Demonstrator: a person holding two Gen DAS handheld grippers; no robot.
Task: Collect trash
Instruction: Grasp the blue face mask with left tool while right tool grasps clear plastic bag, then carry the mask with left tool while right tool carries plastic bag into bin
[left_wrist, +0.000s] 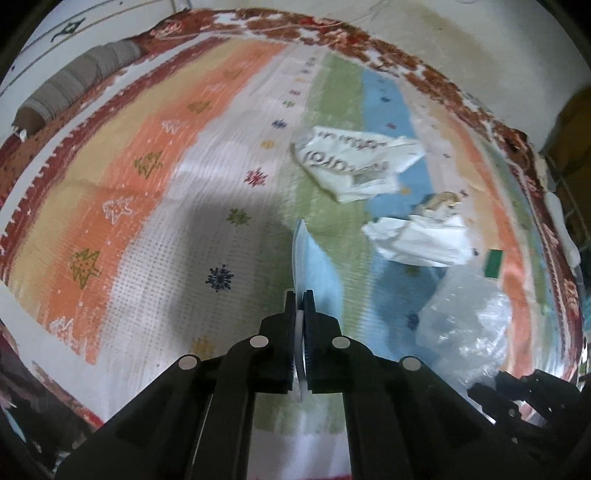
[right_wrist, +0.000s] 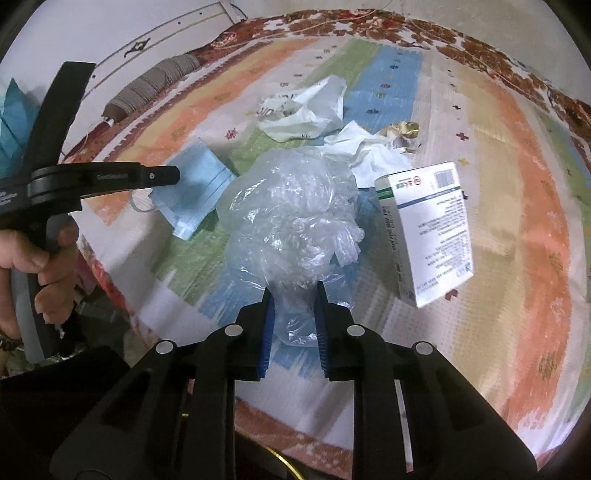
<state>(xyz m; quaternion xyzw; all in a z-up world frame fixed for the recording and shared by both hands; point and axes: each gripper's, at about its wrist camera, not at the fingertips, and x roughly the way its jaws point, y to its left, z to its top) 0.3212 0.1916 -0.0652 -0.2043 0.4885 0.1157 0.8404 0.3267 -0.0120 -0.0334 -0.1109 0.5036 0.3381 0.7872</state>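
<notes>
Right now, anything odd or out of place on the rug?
Only the litter itself: a printed white bag, crumpled tissue, a gold wrapper and a white carton lie loose on the rug. Nothing looks spilled or broken.

Left gripper (left_wrist: 300, 299): tilted steeply down, jaws nearly together, clamped on something thin.
Right gripper (right_wrist: 294, 291): tilted steeply down, jaws narrowed.
Hand (right_wrist: 35, 258): wraps the left handle.

A rug (right_wrist: 517, 229) carries the trash. In the right wrist view, a plastic bag (right_wrist: 291, 214) sits in the middle, a face mask (right_wrist: 195, 184) to its left, a carton (right_wrist: 428, 232) to its right. Behind lie a printed bag (right_wrist: 306, 110) and tissue (right_wrist: 369, 155).
</notes>
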